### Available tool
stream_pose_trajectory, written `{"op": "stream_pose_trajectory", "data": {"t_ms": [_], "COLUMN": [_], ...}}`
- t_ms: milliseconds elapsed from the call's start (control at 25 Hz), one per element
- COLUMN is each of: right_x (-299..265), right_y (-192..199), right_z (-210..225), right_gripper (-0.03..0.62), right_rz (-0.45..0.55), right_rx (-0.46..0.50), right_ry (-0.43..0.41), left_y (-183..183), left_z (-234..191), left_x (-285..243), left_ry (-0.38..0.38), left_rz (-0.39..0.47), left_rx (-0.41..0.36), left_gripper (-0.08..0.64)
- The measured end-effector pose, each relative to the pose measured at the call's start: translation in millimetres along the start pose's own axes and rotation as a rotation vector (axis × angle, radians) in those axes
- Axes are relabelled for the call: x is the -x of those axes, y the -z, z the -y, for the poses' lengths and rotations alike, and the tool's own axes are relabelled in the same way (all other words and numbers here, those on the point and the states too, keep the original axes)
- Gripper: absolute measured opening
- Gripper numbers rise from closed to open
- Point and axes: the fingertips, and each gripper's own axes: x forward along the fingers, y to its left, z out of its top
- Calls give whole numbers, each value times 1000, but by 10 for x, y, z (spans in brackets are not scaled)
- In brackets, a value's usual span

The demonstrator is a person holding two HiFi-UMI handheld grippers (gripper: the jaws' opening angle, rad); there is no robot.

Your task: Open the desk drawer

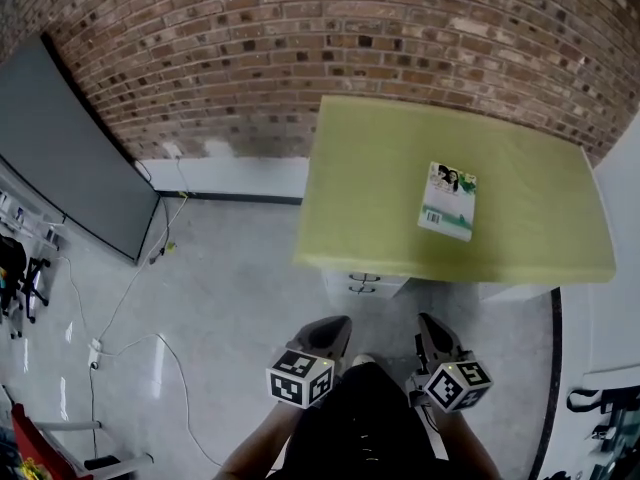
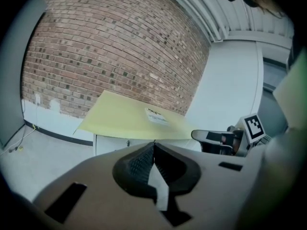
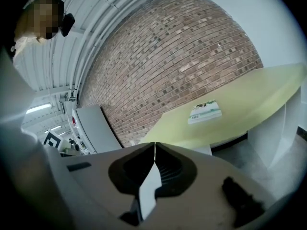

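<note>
A yellow-green desk stands against the brick wall. Under its front edge sits a white drawer unit with two dark handles, one above the other; the same unit shows in the left gripper view. My left gripper is shut and empty, held low in front of the body, well short of the drawers. My right gripper is beside it, also shut and empty. In each gripper view the jaws meet in a thin line: the left gripper and the right gripper.
A white and green book lies on the desk top. A large dark panel leans against the wall at left. Cables run across the glossy floor. A white wall or cabinet borders the desk on the right.
</note>
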Motion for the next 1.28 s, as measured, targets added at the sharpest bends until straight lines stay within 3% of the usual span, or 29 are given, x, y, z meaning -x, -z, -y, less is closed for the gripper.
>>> {"op": "stream_pose_trajectory", "data": {"t_ms": [520, 1120, 1280], "right_x": [-130, -485, -607], "right_y": [535, 1247, 1394], "right_z": [397, 893, 1009], "right_gripper": [14, 14, 14], "right_rz": [37, 75, 91], "right_rx": [36, 79, 105], "right_ry": [-16, -52, -43], "left_y": [692, 1310, 1485], "left_z": [-274, -669, -832], "left_x": [-329, -837, -963], "left_ry": [-13, -7, -24], "left_rz": [12, 32, 47], "left_rx": [15, -50, -21], "left_gripper": [11, 11, 11]}}
